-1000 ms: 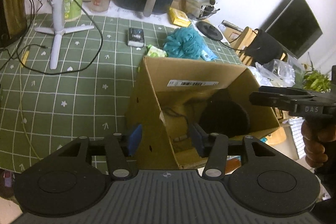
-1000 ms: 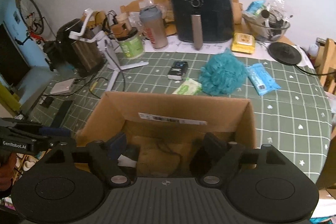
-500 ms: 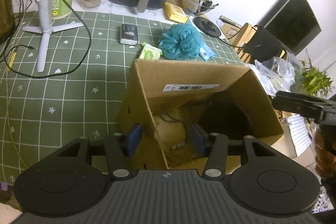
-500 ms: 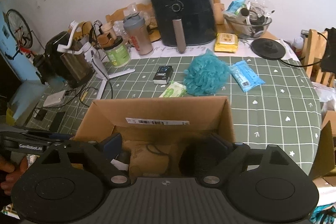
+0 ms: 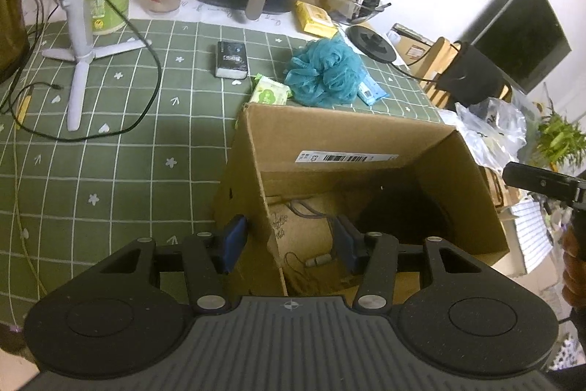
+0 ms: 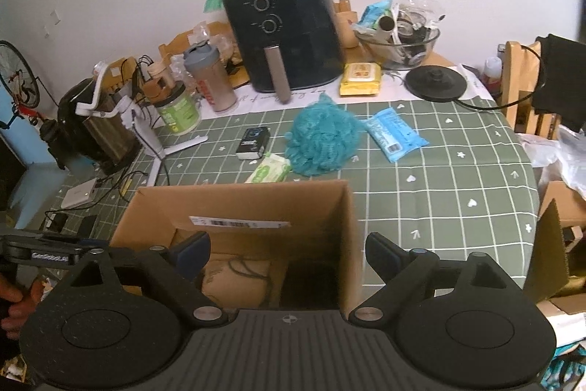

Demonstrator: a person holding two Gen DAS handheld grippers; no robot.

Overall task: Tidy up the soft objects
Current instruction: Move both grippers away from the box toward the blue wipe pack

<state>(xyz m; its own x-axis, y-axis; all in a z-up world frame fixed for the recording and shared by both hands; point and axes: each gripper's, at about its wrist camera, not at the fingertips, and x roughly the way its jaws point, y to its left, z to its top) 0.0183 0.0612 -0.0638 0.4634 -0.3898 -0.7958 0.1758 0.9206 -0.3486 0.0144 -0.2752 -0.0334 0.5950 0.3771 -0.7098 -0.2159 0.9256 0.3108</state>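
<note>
An open cardboard box (image 5: pixel 351 134) (image 6: pixel 238 200) stands at the near edge of the green checked table. Inside it lie a tan pouch with a cord (image 5: pixel 304 229) (image 6: pixel 234 277) and a dark round thing (image 5: pixel 403 218). My left gripper (image 5: pixel 289 239) is open and straddles the box's left wall without pressing on it. My right gripper (image 6: pixel 287 250) is open wide, one finger inside the box and one outside its right wall. Behind the box lie a teal bath pouf (image 5: pixel 324 72) (image 6: pixel 322 141), a green wipes pack (image 5: pixel 271 92) (image 6: pixel 269 169) and a blue wipes pack (image 6: pixel 395 132).
A black air fryer (image 6: pixel 289 32), a shaker bottle (image 6: pixel 208 79), a green jar (image 6: pixel 179 110), a yellow pack (image 6: pixel 360 79) and a glass bowl (image 6: pixel 399 43) line the back. A white tripod (image 5: pixel 78 35) with cables stands left; a small black box (image 5: pixel 230 59) lies mid-table.
The right gripper has slid to the right and its jaws have widened; its right finger now stands outside the box's right wall. The left gripper has edged forward along the left wall.
</note>
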